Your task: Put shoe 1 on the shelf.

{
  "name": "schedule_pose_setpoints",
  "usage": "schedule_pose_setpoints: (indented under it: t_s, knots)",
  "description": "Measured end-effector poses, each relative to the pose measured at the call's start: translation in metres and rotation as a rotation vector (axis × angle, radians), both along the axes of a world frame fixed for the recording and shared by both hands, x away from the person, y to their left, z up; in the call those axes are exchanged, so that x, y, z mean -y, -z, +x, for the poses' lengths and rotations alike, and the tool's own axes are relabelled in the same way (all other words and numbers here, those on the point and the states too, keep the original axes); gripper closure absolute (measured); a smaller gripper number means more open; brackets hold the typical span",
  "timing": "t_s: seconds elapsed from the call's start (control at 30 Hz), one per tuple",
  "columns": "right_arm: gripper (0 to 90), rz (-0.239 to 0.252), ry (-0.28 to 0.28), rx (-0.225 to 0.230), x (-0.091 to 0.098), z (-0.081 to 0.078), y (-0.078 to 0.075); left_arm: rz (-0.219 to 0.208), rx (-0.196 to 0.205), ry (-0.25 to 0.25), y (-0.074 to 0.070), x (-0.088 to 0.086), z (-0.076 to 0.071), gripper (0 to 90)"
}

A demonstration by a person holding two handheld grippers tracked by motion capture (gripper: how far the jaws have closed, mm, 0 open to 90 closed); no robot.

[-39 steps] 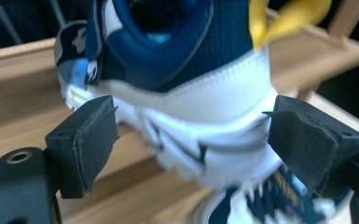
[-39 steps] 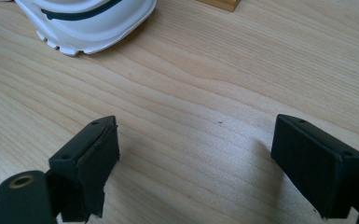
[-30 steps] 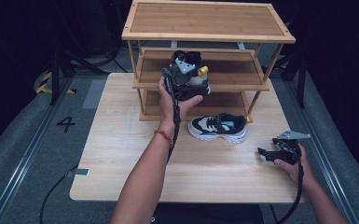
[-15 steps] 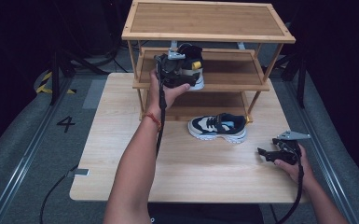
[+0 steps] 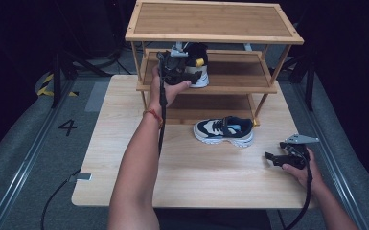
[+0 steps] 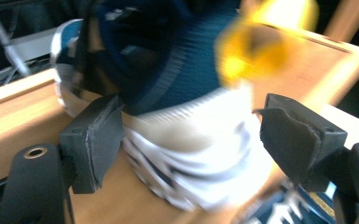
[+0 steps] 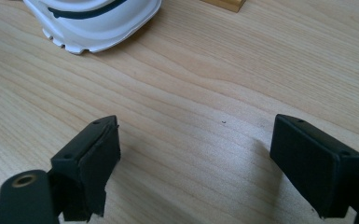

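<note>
A dark blue and white sneaker with a yellow tab (image 5: pixel 197 67) rests on the middle shelf (image 5: pixel 237 72) of a wooden rack. My left gripper (image 5: pixel 181 63) is at its heel; in the left gripper view the sneaker (image 6: pixel 186 107) is blurred between the two pads, which stand wide apart on either side of the sole, so my left gripper (image 6: pixel 191 135) reads as open. Its matching sneaker (image 5: pixel 224 131) lies on the table in front of the rack. At the table's right my right gripper (image 5: pixel 274 157) rests open and empty (image 7: pixel 196 163), with that sneaker's white sole (image 7: pixel 93 23) ahead of it.
The three-tier wooden rack (image 5: pixel 215 21) stands at the table's far side, one leg foot (image 7: pixel 224 3) near the right gripper. Bare tabletop (image 5: pixel 196 177) spreads in front. Dark floor with cables and a "4" marking (image 5: pixel 68 127) lies to the left.
My left gripper lifted the sneaker from in front of the rack up onto the middle shelf and pushed it rightward and inward. The right gripper stayed still.
</note>
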State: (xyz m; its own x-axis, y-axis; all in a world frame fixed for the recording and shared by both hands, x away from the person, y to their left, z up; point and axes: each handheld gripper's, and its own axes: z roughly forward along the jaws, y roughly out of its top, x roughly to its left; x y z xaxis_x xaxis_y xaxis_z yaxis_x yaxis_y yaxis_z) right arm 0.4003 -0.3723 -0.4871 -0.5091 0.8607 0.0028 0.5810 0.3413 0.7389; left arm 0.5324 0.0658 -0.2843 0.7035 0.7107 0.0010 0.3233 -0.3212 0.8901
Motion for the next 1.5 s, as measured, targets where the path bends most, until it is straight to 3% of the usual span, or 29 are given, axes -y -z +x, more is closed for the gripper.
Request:
schedule_pose_setpoints:
  t_s: [0.1,0.17,0.2,0.33,0.4,0.47,0.53,0.6,0.63,0.77,0.87,0.93,1.1,1.2,1.33,1.5]
  knots:
    - [16.6,0.001,0.000,-0.001,0.000,0.000,0.000,0.072,0.019,0.014,0.003,-0.004,-0.025,17.4]
    - [16.6,0.000,0.000,-0.001,0.000,0.000,0.000,0.084,0.020,0.028,0.004,-0.006,-0.031,17.5]
    - [16.5,0.000,0.000,-0.001,0.000,0.000,0.000,0.146,0.038,0.025,0.007,-0.011,-0.051,17.4]
    - [16.5,-0.001,-0.012,-0.005,0.001,0.000,0.000,0.171,0.058,0.045,0.019,-0.026,-0.087,18.3]
    - [18.2,-0.018,-0.063,-0.032,0.003,0.001,-0.003,0.211,0.049,0.066,0.036,-0.035,-0.109,22.4]
    - [24.5,-0.025,-0.078,-0.054,0.005,0.001,-0.008,0.282,0.033,0.078,0.057,-0.045,-0.132,22.5]
    - [23.4,0.014,-0.096,-0.046,0.007,0.001,-0.014,0.332,0.001,0.088,0.079,-0.058,-0.151,21.8]
    - [24.3,0.009,-0.099,-0.038,0.006,0.001,-0.020,0.361,-0.041,0.078,0.100,-0.073,-0.166,21.9]
    - [24.8,0.013,-0.099,-0.026,0.004,0.002,-0.026,0.349,-0.064,0.070,0.112,-0.081,-0.173,21.8]
    - [27.9,-0.009,-0.121,0.037,-0.009,0.003,-0.048,0.367,-0.151,0.041,0.151,-0.111,-0.191,21.1]
    - [30.6,-0.002,-0.136,0.064,-0.020,0.008,-0.061,0.333,-0.194,0.025,0.166,-0.130,-0.197,21.1]
    - [33.7,0.013,-0.148,0.078,-0.027,0.013,-0.068,0.337,-0.209,0.006,0.172,-0.139,-0.199,21.6]
    - [39.7,0.037,-0.179,0.105,-0.044,0.026,-0.085,0.275,-0.226,0.003,0.181,-0.157,-0.204,21.8]
    - [35.4,0.051,-0.217,0.122,-0.053,0.031,-0.095,0.268,-0.239,0.019,0.186,-0.157,-0.205,21.5]
    - [28.6,0.018,-0.282,0.091,-0.065,0.039,-0.095,0.276,-0.251,0.023,0.192,-0.154,-0.206,21.4]
    - [23.2,0.016,-0.316,0.036,-0.073,0.051,-0.082,0.245,-0.248,0.038,0.197,-0.151,-0.206,19.2]
